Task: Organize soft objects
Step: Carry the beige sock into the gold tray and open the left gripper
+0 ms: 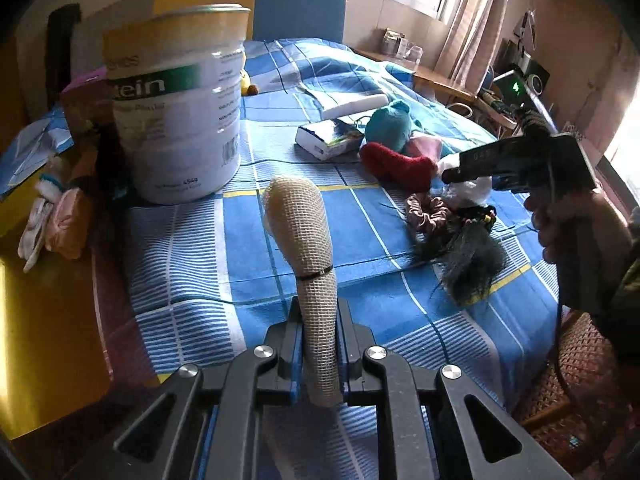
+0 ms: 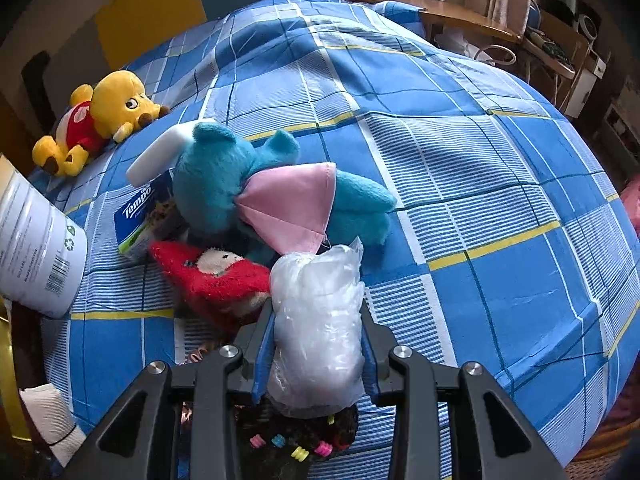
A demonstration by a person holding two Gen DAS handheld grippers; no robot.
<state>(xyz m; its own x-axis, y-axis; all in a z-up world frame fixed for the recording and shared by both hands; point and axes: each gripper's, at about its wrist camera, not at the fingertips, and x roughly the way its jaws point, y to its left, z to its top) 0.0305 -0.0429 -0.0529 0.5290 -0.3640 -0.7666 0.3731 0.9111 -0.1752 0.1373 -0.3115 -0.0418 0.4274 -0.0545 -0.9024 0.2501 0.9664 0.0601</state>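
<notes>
Holding: a mesh bandage roll [image 1: 310, 264] is pinched in the left gripper [image 1: 320, 344]; a clear plastic bag [image 2: 318, 320] is pinched in the right gripper [image 2: 318, 344].
Progress: judged early; plush toys are left scattered on the bedspread [image 2: 480, 160].
Left view only: protein tin [image 1: 180, 108].
Right view only: yellow bear plush [image 2: 100, 120].

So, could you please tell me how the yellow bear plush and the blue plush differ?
The yellow bear plush lies alone near the bed's far edge; the blue plush sits in the central pile. The bear wears red; the blue plush has a pink ear. Both rest on the checked bedspread.
</notes>
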